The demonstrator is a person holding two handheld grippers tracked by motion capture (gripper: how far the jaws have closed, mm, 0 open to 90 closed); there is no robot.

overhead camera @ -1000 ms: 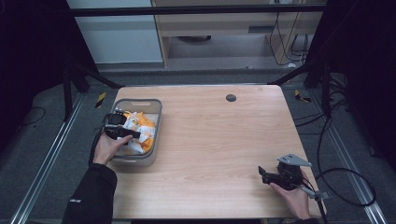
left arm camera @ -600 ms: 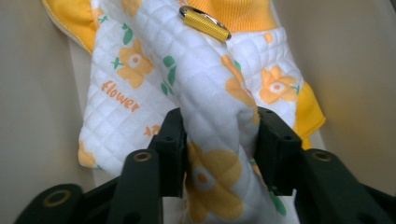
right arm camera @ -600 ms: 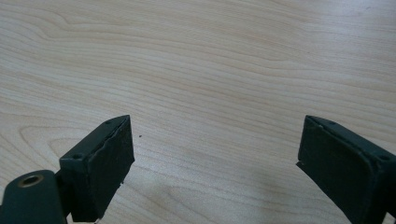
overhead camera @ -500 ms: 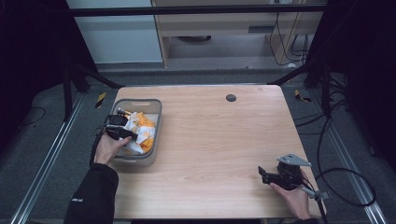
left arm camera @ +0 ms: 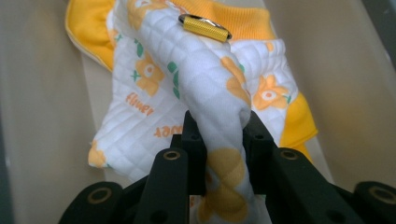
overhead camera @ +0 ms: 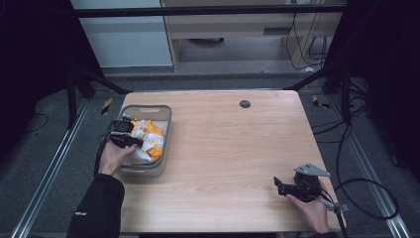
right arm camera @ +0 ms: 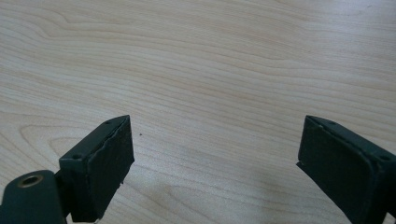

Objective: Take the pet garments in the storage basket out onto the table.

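Cloth (left arm camera: 205, 84), quilted, soft and light in the grey bin (overhead camera: 166, 115) at the table's (overhead camera: 223, 148) left, bunches between my left claw (left arm camera: 219, 135) clamped on a fold, while my right claw (right arm camera: 215, 168) gapes wide, empty.

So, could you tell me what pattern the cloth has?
The cloth is white quilted fabric with orange flowers and yellow trim, clearest in the left gripper view.

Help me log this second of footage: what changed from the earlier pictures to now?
Little changed. The left gripper, shut on a fold of the quilted flower-print cloth in the grey bin, edged slightly toward the person. The right gripper stayed open, resting at the table's near right corner.
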